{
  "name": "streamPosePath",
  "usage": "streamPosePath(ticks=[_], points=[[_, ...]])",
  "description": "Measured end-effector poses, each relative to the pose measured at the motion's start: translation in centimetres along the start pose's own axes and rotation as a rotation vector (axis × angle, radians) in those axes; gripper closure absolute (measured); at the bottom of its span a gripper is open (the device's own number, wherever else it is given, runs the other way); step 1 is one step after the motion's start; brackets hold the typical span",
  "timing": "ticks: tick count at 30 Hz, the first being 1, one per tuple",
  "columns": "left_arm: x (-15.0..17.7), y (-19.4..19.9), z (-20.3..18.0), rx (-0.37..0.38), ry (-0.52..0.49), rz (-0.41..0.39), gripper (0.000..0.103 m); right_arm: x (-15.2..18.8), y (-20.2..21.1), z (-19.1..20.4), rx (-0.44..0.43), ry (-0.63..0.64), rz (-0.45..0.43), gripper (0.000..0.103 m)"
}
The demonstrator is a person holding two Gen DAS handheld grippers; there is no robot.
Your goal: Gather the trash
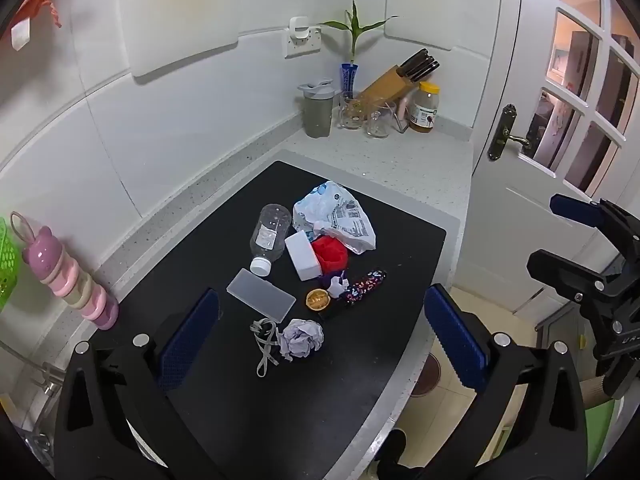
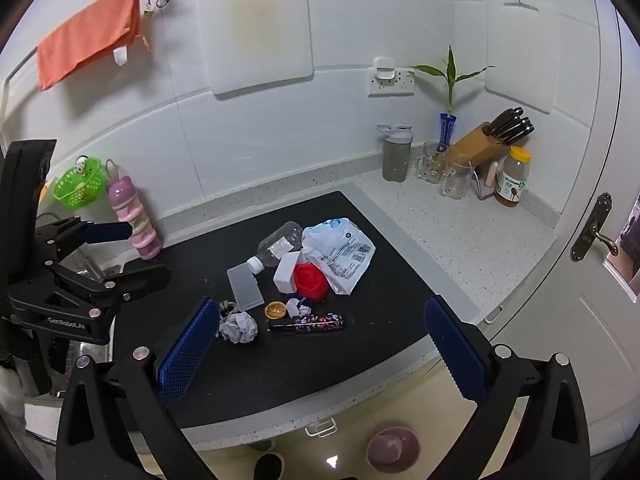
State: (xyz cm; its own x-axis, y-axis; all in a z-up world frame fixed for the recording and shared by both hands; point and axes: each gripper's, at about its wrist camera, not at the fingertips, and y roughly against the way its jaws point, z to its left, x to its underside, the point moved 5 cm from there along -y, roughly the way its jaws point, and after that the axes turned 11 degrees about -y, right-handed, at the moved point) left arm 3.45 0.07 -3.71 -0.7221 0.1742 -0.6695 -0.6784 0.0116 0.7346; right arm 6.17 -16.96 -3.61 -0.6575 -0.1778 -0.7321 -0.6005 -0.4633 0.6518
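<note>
The trash lies in a loose cluster at the middle of a black mat [image 1: 360, 380] on the counter. Nearest is a crumpled paper ball [image 1: 302, 338] with a tangled grey cord [image 1: 266, 338] touching its left side. Just beyond lie a frosted flat plastic piece [image 1: 261, 295], a small orange cap [image 1: 318, 300] and a dark patterned tube [image 1: 362, 291]. Farther in, a clear plastic bottle [image 1: 270, 236] rests on its side with its white cap pointing toward the near edge, beside a white box [image 1: 302, 256] and a red round thing [image 1: 330, 256]. A crumpled printed plastic bag [image 1: 334, 216] sits at the far side of the pile, partly over the red thing.

The left gripper [image 1: 322, 344] hangs above the near part of the mat, angled down at the pile, its blue pads spread wide with nothing between them. The right gripper [image 2: 322, 350] is likewise tilted downward over the near edge, jaws fully apart and empty; in the left view it shows at the right edge, off the counter.

In the far right corner of the counter [image 1: 400, 160] stand a grey lidded cup [image 1: 318, 110], glass mugs [image 1: 378, 120], a knife block [image 1: 386, 82] holding dark-handled knives, a yellow-lidded jar [image 1: 426, 108] and a blue vase [image 1: 349, 76] with a green plant stem. At the left a pink stacked container [image 1: 70, 276] stands by a green basket [image 2: 78, 184]; what the basket holds is unclear.
</note>
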Motion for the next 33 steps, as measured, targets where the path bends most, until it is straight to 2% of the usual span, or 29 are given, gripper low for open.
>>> streamPosePath(ticks=[33], points=[[-0.2, -0.2, 0.7, -0.027, -0.004, 0.012, 0.003, -0.2, -0.8, 0.3, 0.001, 0.002, 0.005, 0.005]])
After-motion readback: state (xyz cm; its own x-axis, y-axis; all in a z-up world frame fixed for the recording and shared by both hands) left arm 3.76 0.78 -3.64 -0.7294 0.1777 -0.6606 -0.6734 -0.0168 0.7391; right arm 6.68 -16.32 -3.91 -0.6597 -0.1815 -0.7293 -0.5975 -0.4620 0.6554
